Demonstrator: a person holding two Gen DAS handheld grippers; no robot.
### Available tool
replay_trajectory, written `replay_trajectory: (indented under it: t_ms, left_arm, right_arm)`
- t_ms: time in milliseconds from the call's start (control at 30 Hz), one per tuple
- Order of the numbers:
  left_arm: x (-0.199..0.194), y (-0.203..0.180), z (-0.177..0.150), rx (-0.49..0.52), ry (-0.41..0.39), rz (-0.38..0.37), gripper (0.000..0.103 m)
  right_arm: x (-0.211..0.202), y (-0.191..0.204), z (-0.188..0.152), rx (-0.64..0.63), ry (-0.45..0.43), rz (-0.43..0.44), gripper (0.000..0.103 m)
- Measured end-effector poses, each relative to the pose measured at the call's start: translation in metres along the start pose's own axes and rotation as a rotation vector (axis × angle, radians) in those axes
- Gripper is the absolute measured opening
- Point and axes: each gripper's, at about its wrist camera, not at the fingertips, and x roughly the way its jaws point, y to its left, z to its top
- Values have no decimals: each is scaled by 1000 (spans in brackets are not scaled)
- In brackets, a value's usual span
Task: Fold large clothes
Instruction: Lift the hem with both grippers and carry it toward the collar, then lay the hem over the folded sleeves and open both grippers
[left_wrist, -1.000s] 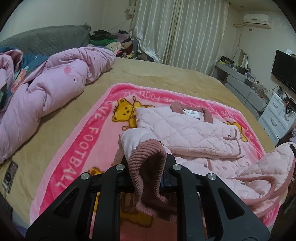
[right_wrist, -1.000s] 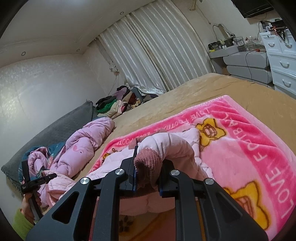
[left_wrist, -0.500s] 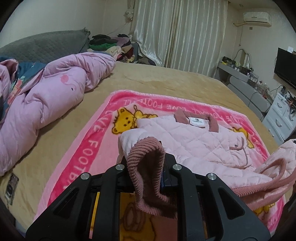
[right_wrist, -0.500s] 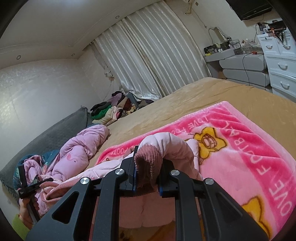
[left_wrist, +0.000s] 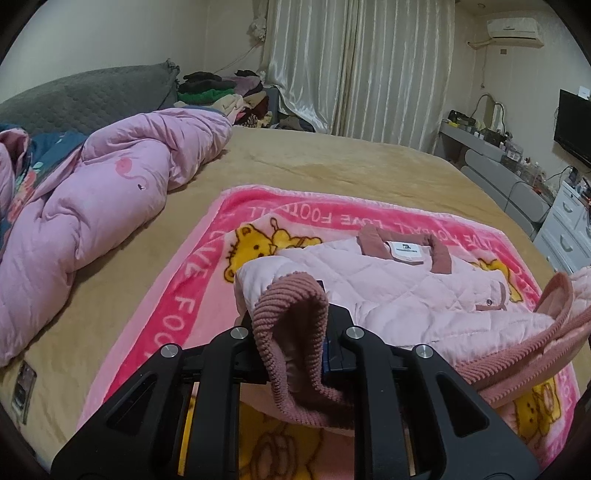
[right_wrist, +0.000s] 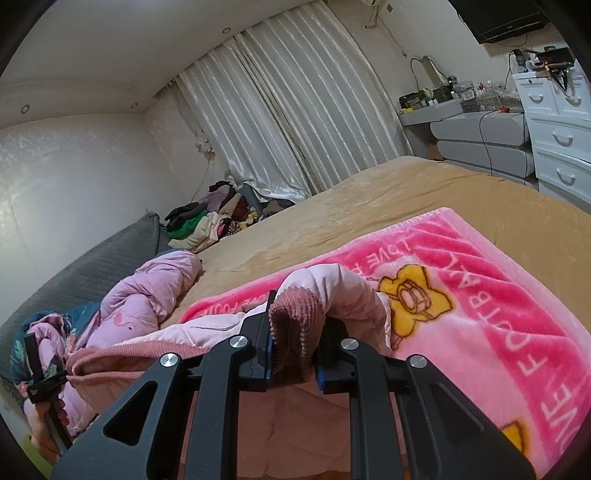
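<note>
Jacket (left_wrist: 399, 291) on blanket (left_wrist: 207, 280) on the bed, collar end flat. Left gripper (left_wrist: 295, 332) and right gripper (right_wrist: 293, 343) jaws clamp its ribbed hem, lifted. Fold over looks mid-way; laying down and remaining folds left.

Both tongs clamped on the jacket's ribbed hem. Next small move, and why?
Probably carry the ribbed hem forward toward the collar: left tongs and right tongs each pinch it, lifted, above the pink quilted jacket, whose upper half lies flat.

Pale curtains (left_wrist: 354, 66) hang at twelve o'clock; an air conditioner (left_wrist: 515, 28) sits at one, white drawers (right_wrist: 561, 133) at two o'clock.
</note>
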Motion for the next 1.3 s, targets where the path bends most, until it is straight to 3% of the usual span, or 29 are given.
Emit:
replay_trajectory:
  t_ms: [867, 1300]
  left_arm:
    - [45, -2, 0, 13, -1, 28, 14]
    - [83, -4, -7, 13, 22, 70, 19]
  right_arm:
    - [55, -14, -7, -1, 34, -98, 15]
    - [99, -14, -10, -20, 93, -174, 15]
